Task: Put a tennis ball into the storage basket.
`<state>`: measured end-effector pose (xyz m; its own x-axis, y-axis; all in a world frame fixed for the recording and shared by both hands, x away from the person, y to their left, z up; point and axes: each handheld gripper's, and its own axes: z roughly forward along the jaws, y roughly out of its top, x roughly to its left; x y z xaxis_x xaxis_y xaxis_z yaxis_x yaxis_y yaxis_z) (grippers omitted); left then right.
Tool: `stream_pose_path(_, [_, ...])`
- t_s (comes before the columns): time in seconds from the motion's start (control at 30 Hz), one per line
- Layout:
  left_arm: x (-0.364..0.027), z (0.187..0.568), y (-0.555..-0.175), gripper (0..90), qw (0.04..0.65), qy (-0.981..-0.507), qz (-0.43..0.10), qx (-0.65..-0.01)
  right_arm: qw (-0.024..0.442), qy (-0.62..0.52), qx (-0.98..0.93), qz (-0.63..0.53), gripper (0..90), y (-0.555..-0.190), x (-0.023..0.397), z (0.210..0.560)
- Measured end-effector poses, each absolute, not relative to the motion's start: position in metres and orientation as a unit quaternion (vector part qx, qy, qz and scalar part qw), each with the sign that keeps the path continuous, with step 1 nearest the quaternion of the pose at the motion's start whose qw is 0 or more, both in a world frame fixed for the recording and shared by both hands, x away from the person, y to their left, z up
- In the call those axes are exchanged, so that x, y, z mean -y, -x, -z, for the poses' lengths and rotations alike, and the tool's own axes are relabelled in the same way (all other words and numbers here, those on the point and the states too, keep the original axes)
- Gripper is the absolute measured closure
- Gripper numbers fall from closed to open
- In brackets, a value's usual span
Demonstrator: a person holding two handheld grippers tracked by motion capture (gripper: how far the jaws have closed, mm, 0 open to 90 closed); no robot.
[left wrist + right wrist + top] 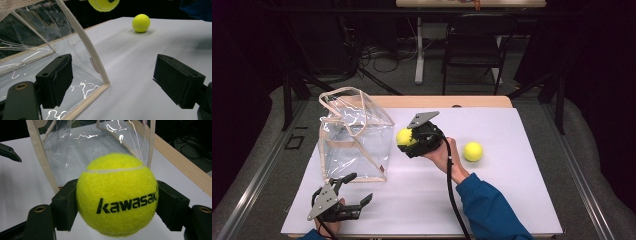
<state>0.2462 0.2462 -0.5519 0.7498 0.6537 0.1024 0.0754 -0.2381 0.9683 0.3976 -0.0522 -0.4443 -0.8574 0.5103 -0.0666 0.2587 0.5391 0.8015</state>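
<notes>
The left gripper [357, 192] sits low at the near left, jaws spread wide apart with nothing between them. The right gripper [408, 140] is raised mid-scene, pointing left, jaws clamped on both sides of a ball [404, 137]. The right forearm wears a blue sleeve [484, 207].

The clear bag [354, 137] stands upright on the left half of the table [492, 200], toward its far edge. Just right of the bag, lifted off the surface, the right gripper [408, 138] clamps a tennis ball [403, 136] between its jaws. A second ball [472, 151] lies on the table farther right, well apart from the bag. The left gripper [356, 189] sits at the near left corner, in front of the bag's near bottom edge (probably just short of touching it), jaws spread with nothing between them.
</notes>
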Motion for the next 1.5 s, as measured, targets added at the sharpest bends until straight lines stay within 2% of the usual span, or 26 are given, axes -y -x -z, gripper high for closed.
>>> stream_pose_path(1.5, [-0.247,0.552,-0.246,15.8,0.57,-0.742,-0.256,-0.244,0.167,-0.21,-0.863,-0.429,26.9,-0.417,0.041,0.403])
